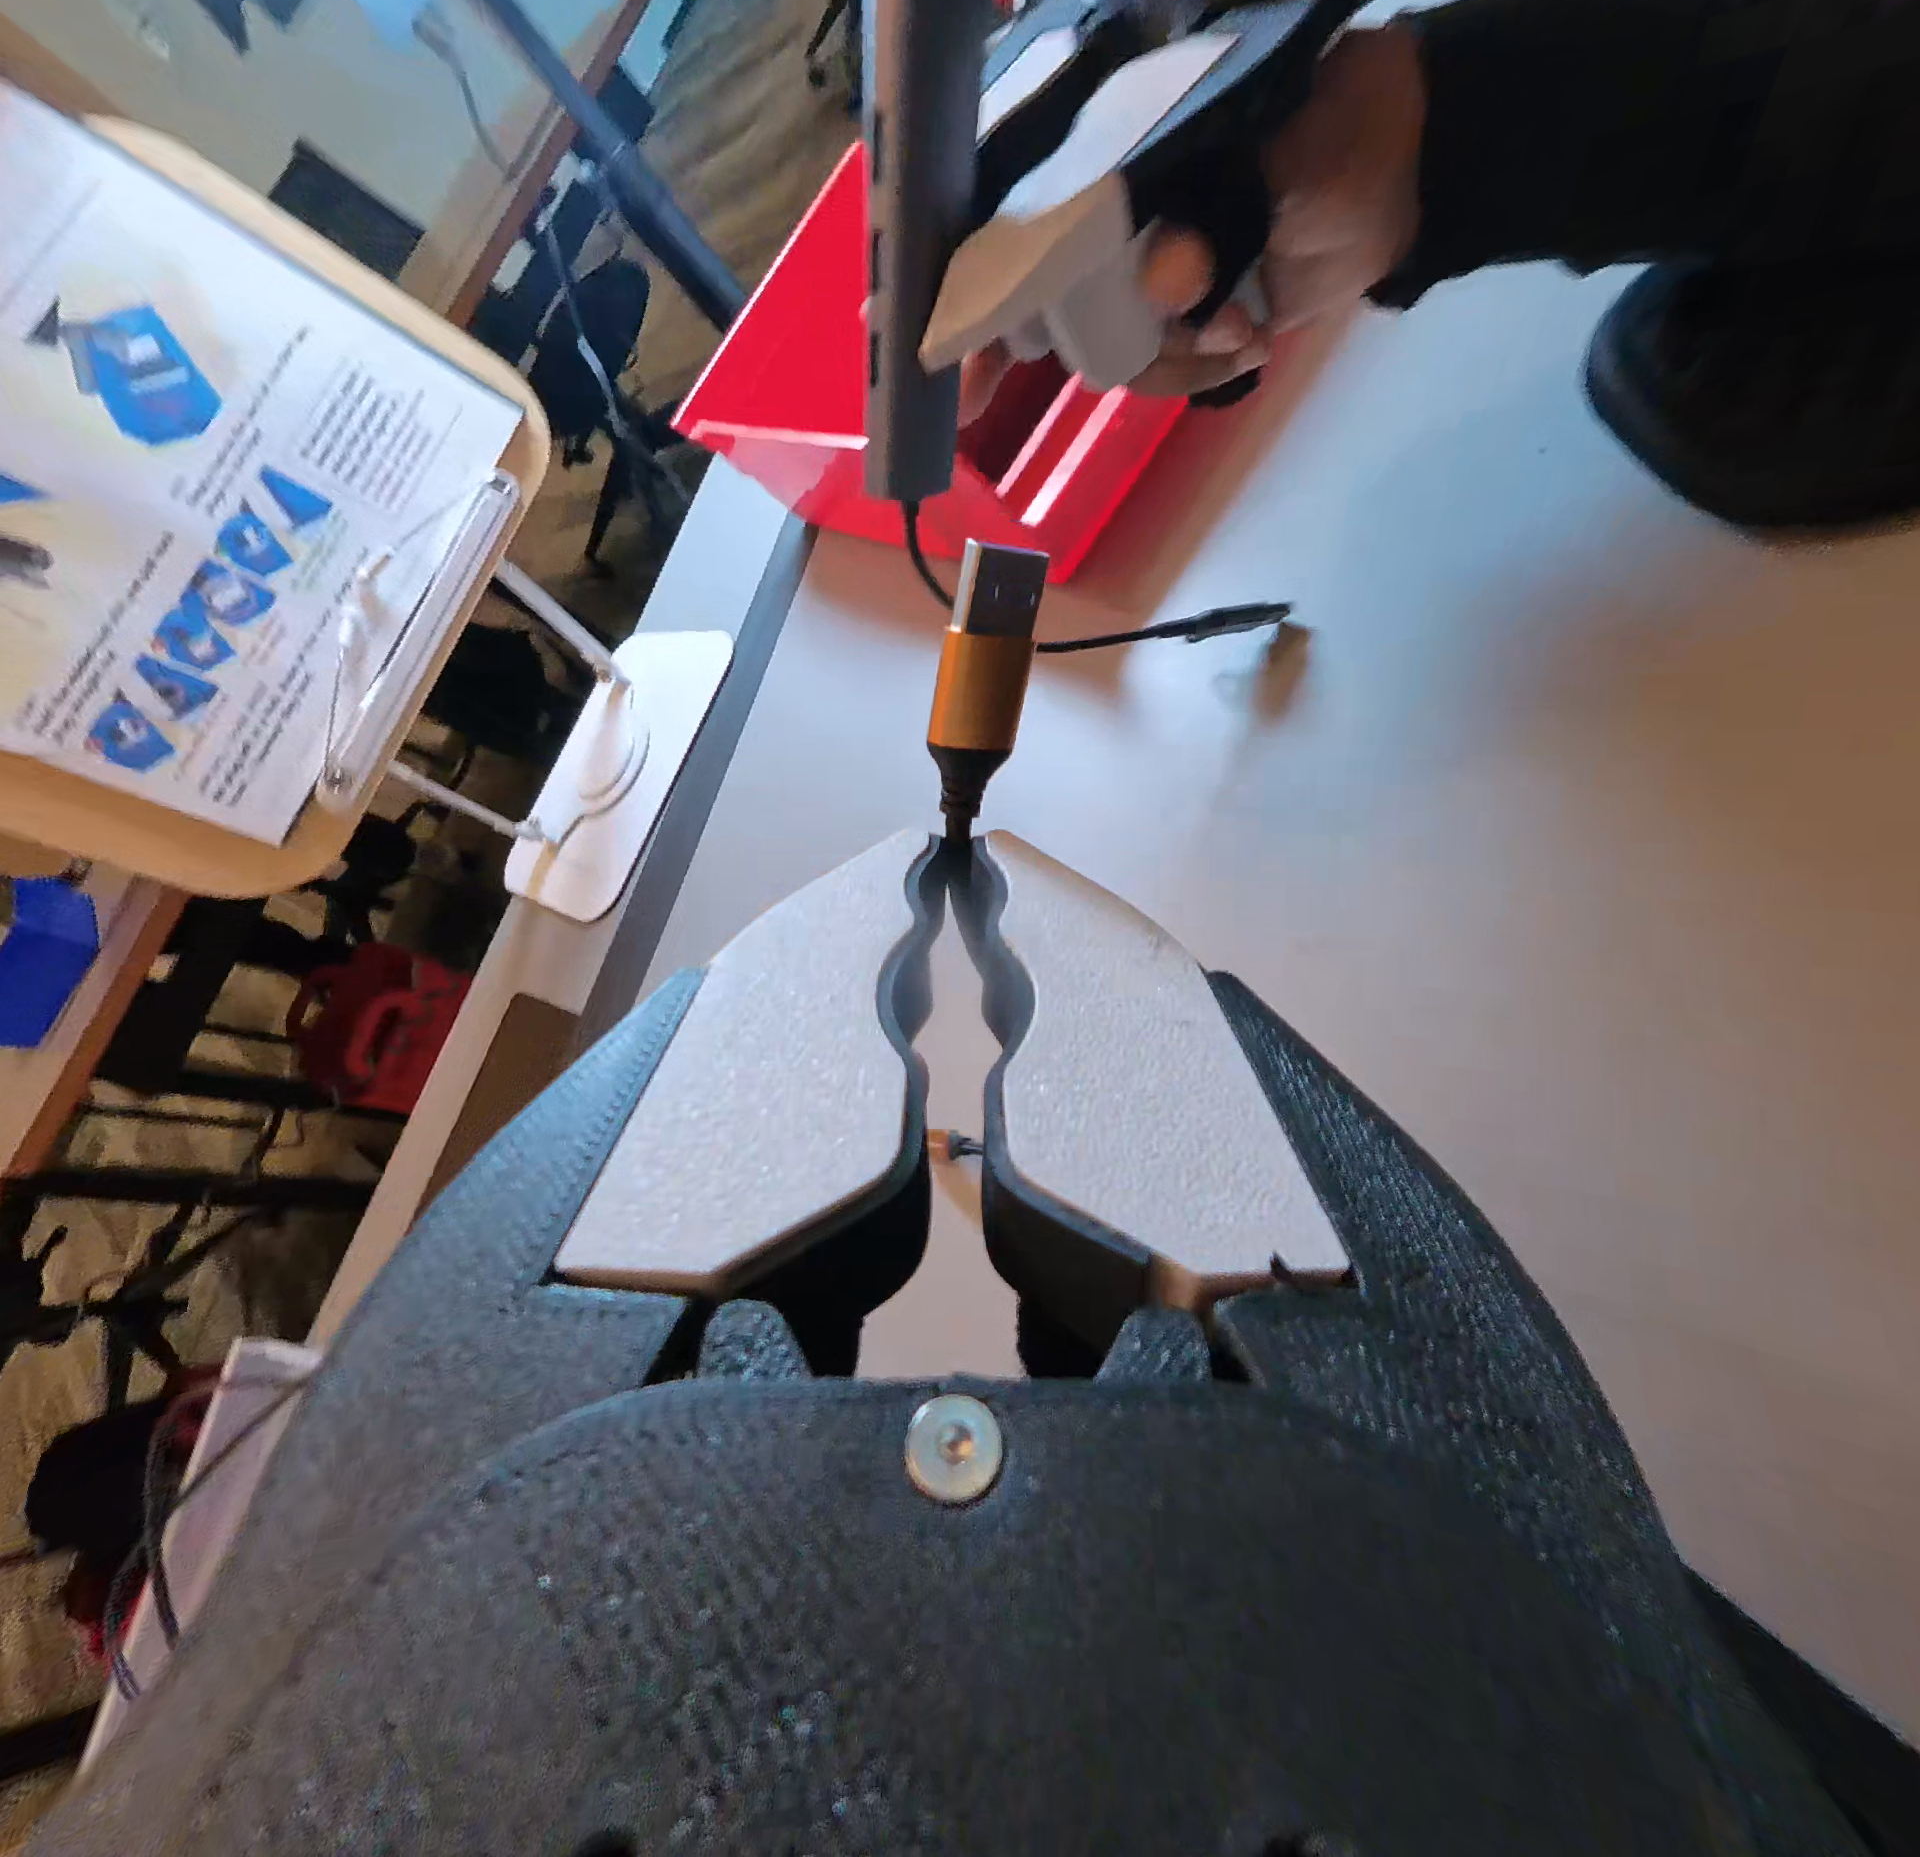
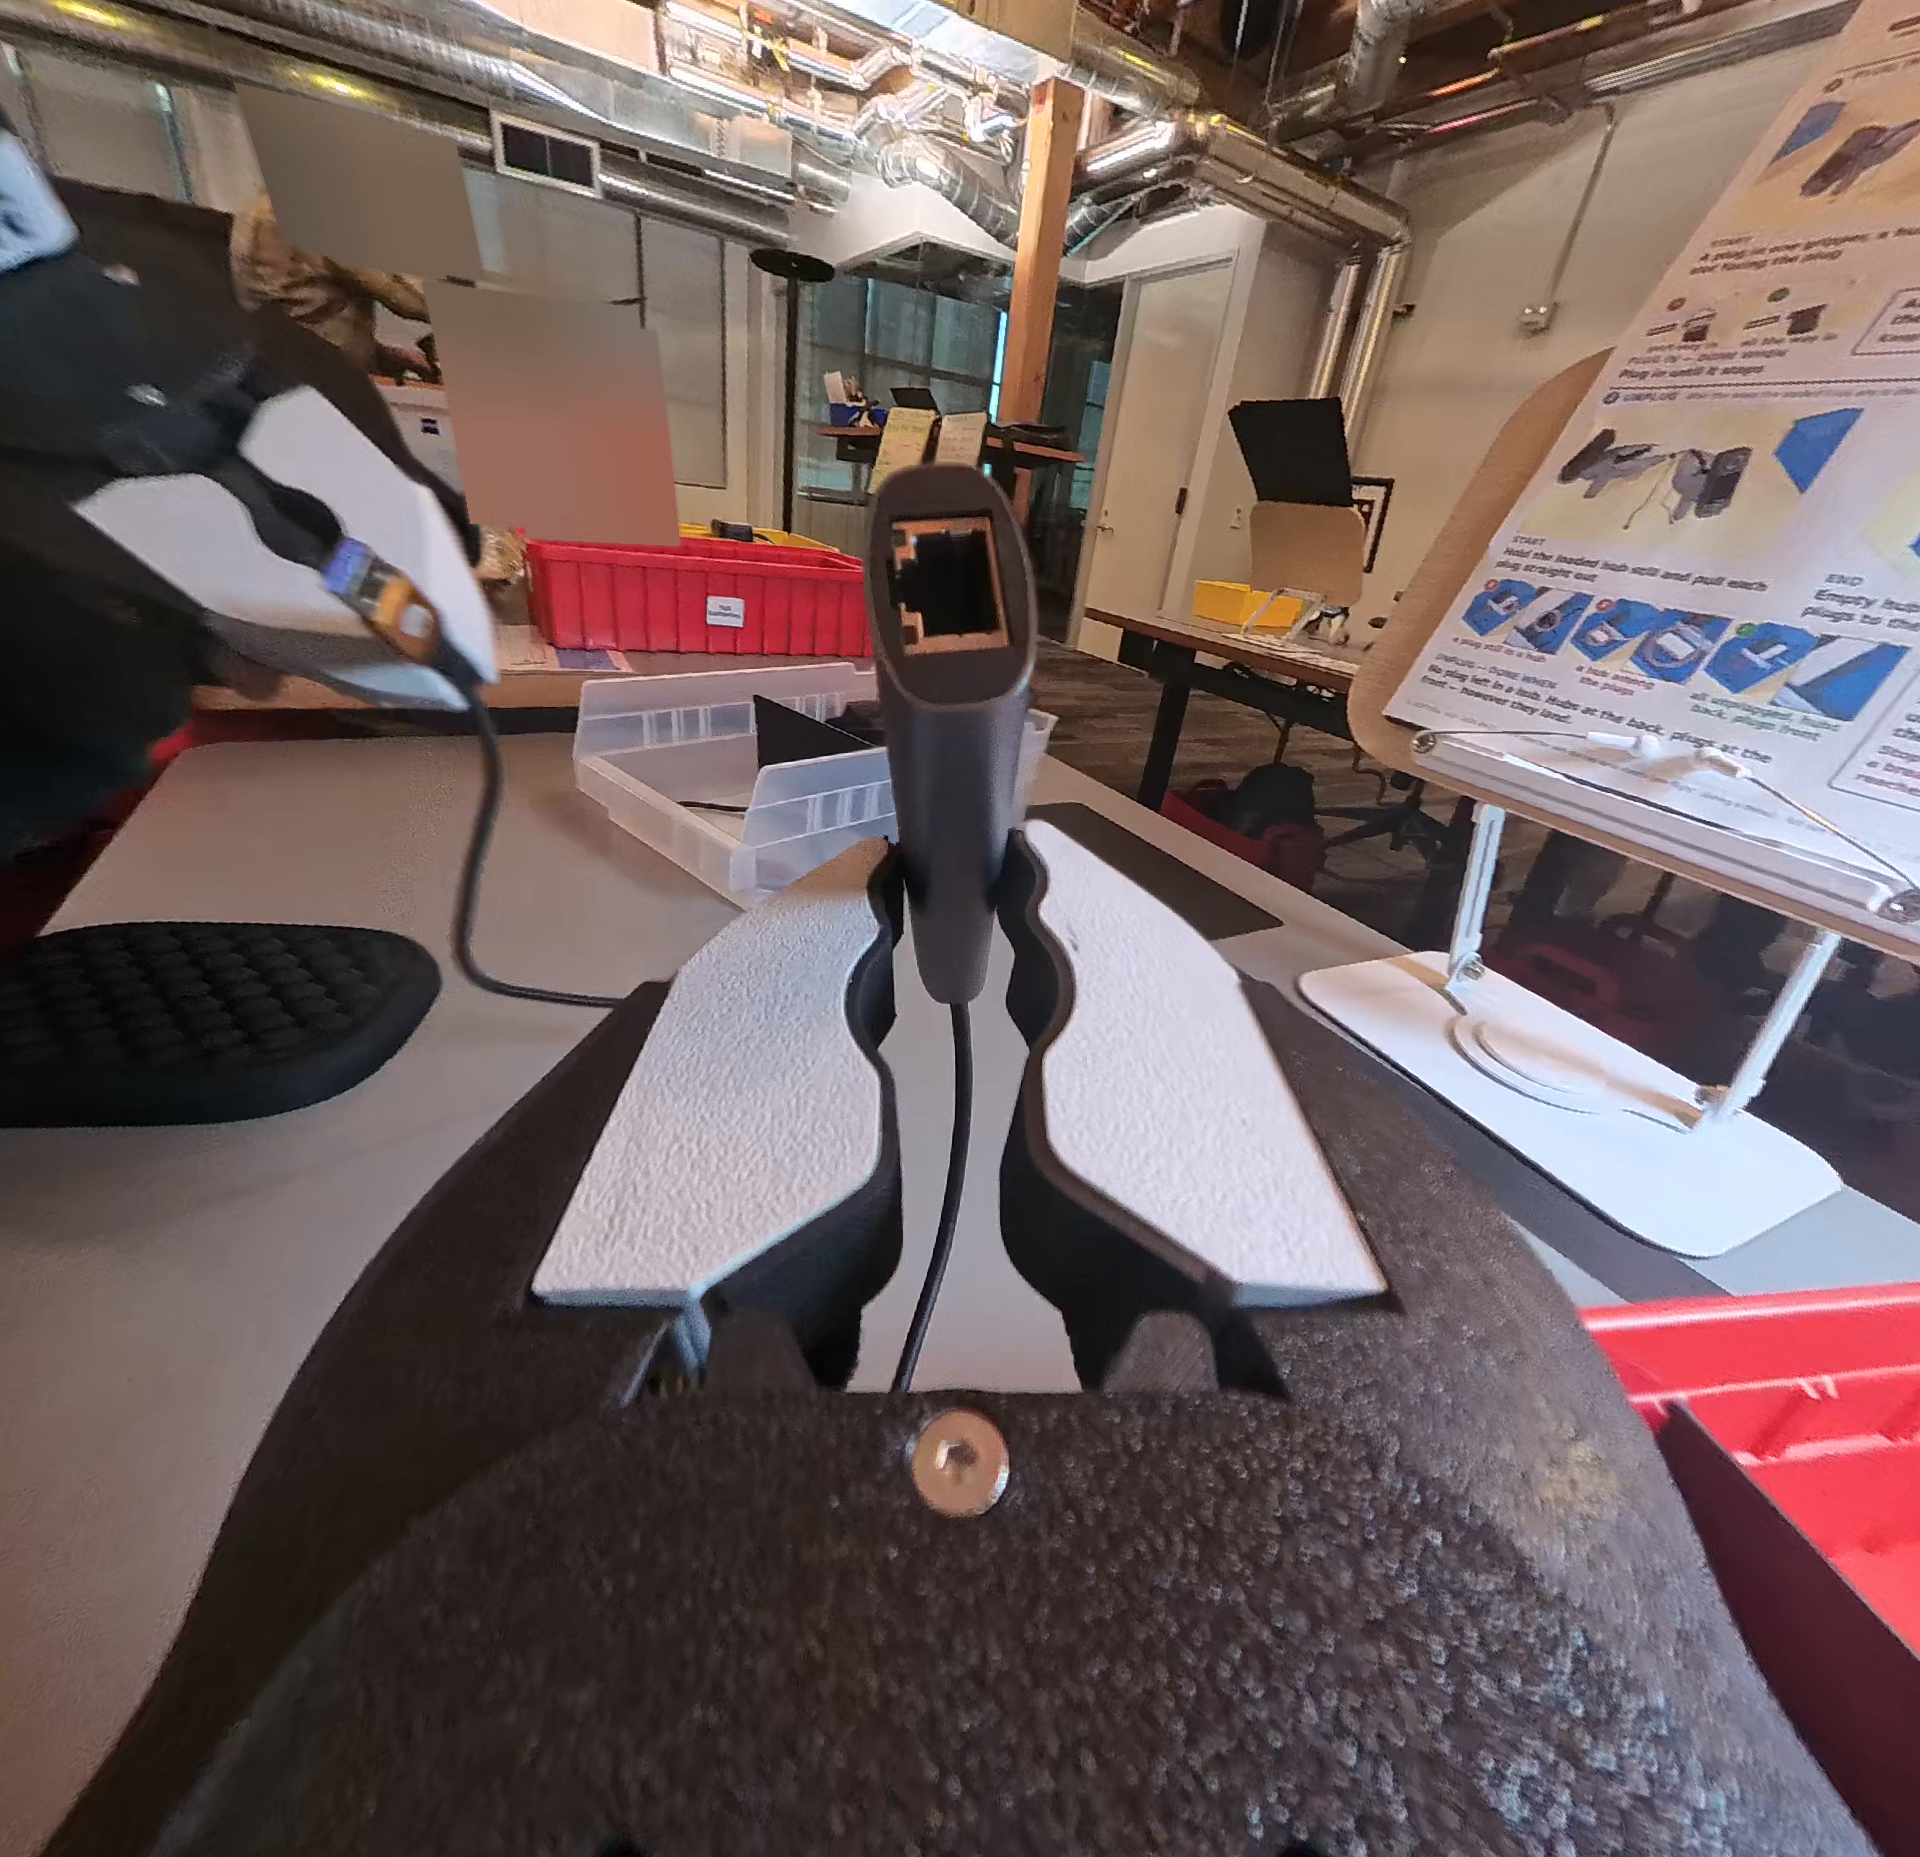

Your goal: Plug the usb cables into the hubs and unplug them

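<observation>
My left gripper (image 1: pixel 961 843) is shut on the black cable just behind an orange USB plug (image 1: pixel 985 654), whose metal end points at the lower end of the grey hub (image 1: pixel 920 228). The plug is a short gap from the hub, not inserted. My right gripper (image 2: pixel 951 857) is shut on the grey hub (image 2: pixel 951 747) and holds it upright above the table; a square port shows in its top end. In the right wrist view the left gripper (image 2: pixel 457 612) holds the orange plug (image 2: pixel 390 597) at the left. The hub's own cable end (image 1: pixel 1236 618) lies on the table.
A red bin (image 1: pixel 1081 477) stands behind the hub near the table's edge and also shows in the right wrist view (image 2: pixel 1766 1392). An instruction sheet on a white stand (image 2: pixel 1662 581) is at the table's side. A clear plastic tray (image 2: pixel 707 779) and a black mesh pad (image 2: pixel 187 1018) lie on the table. My right fingertips sit around 15 cm from my left ones.
</observation>
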The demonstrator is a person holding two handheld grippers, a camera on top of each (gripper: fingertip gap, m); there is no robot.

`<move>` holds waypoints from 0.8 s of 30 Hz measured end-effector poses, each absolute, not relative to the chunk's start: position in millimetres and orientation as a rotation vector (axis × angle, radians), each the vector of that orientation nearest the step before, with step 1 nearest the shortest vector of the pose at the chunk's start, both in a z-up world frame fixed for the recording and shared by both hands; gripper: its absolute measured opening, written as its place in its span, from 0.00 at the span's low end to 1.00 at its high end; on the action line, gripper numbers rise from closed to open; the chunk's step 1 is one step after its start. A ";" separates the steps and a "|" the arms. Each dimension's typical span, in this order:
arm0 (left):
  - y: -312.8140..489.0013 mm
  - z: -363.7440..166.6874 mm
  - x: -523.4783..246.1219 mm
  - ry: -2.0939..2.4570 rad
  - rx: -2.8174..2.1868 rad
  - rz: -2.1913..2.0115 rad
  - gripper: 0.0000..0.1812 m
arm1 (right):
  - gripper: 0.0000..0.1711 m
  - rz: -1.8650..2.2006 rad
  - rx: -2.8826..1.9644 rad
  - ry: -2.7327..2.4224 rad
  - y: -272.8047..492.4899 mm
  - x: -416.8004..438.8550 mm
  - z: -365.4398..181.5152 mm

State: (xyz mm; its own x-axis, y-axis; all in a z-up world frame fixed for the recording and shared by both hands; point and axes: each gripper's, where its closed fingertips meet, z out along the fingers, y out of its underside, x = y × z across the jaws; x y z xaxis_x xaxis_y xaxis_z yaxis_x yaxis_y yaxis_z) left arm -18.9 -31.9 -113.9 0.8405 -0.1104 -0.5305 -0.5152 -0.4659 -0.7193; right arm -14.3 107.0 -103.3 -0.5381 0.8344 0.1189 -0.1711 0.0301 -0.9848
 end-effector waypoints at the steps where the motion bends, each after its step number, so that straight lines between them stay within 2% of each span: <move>1: -28.5 -119.2 -26.9 0.425 -2.026 0.536 0.02 | 0.10 1.643 -0.685 -1.539 104.0 -12.8 -104.2; 8: 13.0 -199.5 -75.5 0.344 -2.109 0.777 0.02 | 0.10 1.713 -0.557 -1.728 79.9 0.7 -123.4; 11: 20.5 -242.8 -68.6 0.399 -2.168 0.718 0.02 | 0.10 1.686 -0.550 -1.788 77.6 0.6 -134.6; 14: 14.5 -272.9 -42.7 0.518 -2.224 0.479 0.03 | 0.10 1.609 -0.554 -1.858 77.6 -2.7 -148.8; 18: -3.0 -281.7 -9.0 0.489 -2.262 -0.051 0.12 | 0.10 1.537 -0.563 -1.920 77.4 -4.1 -160.2; 24: 1.4 -276.5 -22.5 0.471 -2.279 -0.139 0.18 | 0.10 1.526 -0.536 -1.986 73.9 4.9 -163.1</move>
State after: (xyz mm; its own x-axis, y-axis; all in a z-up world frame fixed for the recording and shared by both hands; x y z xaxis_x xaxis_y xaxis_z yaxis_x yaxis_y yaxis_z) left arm -22.5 1.4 -276.5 0.9251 -0.3766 -0.0478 -0.2903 -0.6206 -0.7284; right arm 4.9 73.9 -163.1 -0.7557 0.6247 0.1964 -0.0290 0.2676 -0.9631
